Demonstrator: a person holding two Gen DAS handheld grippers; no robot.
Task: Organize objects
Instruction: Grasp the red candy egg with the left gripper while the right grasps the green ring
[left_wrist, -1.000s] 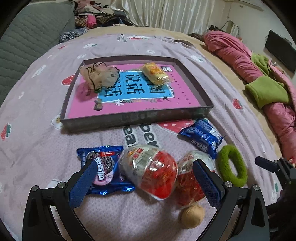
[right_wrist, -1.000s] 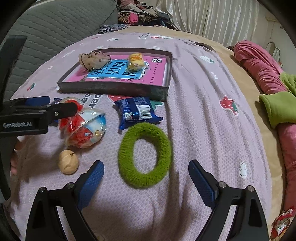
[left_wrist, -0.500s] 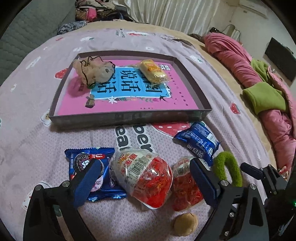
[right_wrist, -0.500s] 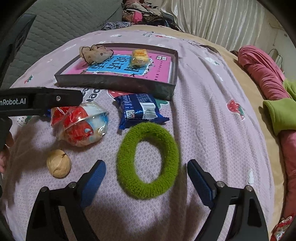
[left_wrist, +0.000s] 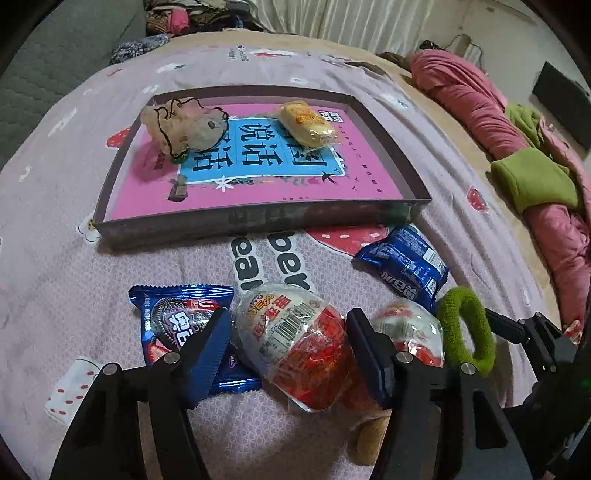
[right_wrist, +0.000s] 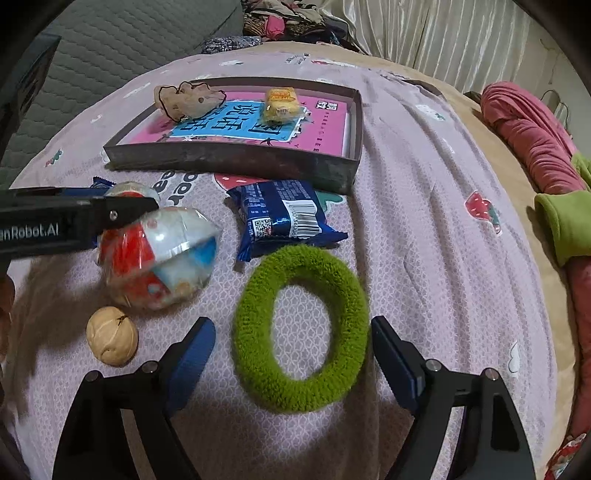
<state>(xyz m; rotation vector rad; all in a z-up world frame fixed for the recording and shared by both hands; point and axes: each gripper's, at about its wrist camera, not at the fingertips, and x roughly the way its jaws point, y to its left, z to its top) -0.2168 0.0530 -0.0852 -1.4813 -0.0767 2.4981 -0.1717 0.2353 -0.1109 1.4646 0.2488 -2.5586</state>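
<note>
While its jaws have just been closing, the left gripper (left_wrist: 288, 341) brackets a clear-wrapped red-and-white egg-shaped toy (left_wrist: 295, 347) on the bed; the blue pads sit tight against both sides of the wrapper, looks like contact, roughly half open. Left gripper tilts steeply down over the pink strawberry-print bedspread (left_wrist: 55, 221).

Right gripper (right_wrist: 291, 350) has also been narrowing, still wide, jaws either side of a fuzzy green ring-shaped hair tie (right_wrist: 301, 332). Right pad is just at the ring's outer edge, left pad apart from it; not clamped. Also angled steeply down.

Counts:
- Egg toys: two. The second wrapped egg toy (right_wrist: 159, 258) lies just right of the gripped one, under the left gripper's arm in the right wrist view.
- Blue snack packets: two. Blue Oreo cookie packet (left_wrist: 181, 325) is partly under the left finger; blue foil packet with barcode (right_wrist: 284, 218) touches the hair tie's far edge.
- One tan walnut (right_wrist: 110, 336), near the second egg.
- One shallow grey box tray (left_wrist: 258, 219) with a pink and blue printed bottom, beyond the loose items, holding one beige drawstring pouch (left_wrist: 184, 127) and one yellow wrapped cake (left_wrist: 306, 123), well apart.

Pink and green bedding (left_wrist: 517, 166) is bunched on the right.
</note>
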